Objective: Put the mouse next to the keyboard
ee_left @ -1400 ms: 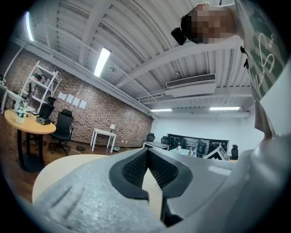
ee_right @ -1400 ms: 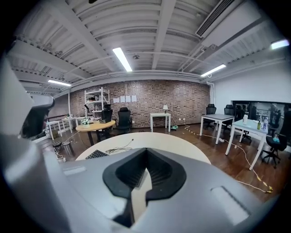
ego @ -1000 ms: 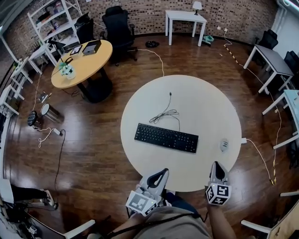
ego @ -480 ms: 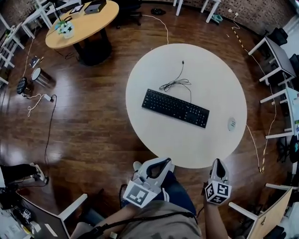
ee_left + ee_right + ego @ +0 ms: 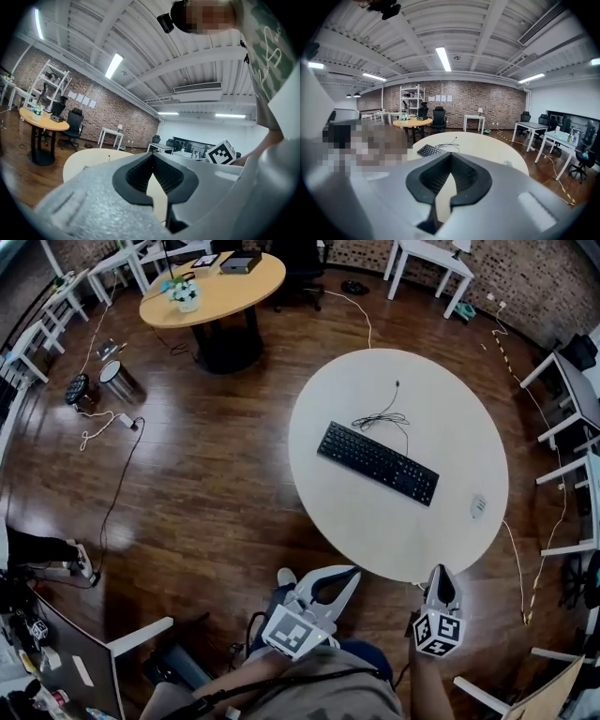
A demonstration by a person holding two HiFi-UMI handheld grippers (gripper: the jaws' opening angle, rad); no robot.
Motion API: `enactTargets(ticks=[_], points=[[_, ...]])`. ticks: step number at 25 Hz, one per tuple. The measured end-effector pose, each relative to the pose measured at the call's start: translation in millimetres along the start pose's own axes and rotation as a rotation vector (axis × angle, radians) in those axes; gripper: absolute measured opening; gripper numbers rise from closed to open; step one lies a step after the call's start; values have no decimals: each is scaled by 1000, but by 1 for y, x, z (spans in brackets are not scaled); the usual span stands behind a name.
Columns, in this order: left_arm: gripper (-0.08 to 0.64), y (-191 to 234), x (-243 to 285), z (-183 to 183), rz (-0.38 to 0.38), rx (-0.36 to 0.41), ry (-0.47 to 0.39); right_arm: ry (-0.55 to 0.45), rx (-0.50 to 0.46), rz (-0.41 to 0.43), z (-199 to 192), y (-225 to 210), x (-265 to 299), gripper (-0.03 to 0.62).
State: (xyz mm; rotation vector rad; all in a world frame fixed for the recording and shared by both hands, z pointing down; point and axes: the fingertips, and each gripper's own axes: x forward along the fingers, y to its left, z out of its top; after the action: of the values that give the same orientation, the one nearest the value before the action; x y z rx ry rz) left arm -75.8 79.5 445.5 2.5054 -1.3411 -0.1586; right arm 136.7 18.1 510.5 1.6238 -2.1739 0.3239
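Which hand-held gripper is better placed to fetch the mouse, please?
Right. The mouse lies by the table edge nearest the right hand-held gripper; the left hand-held gripper is farther off.

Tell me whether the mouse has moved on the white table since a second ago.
No. The mouse still lies near the table's right rim, off the keyboard's right end; only the view shifted.

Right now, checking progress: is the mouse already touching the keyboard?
No, the mouse lies apart from the keyboard, near the edge of the round table.
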Motion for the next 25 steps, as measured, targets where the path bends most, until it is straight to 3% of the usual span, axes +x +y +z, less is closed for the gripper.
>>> enactTargets(ticks=[9, 15, 20, 25], points=[[2, -90, -26, -37, 16, 77, 9, -24, 41, 72, -55, -15, -58, 3], [2, -188, -61, -71, 50, 147, -14, -146, 65, 189, -86, -20, -142, 3], [2, -277, -112, -102, 105, 147, -8, -204, 30, 271, -105, -23, -234, 3], [2, -322, -149, -96, 144, 175, -9, -211, 14, 289, -112, -26, -299, 3]])
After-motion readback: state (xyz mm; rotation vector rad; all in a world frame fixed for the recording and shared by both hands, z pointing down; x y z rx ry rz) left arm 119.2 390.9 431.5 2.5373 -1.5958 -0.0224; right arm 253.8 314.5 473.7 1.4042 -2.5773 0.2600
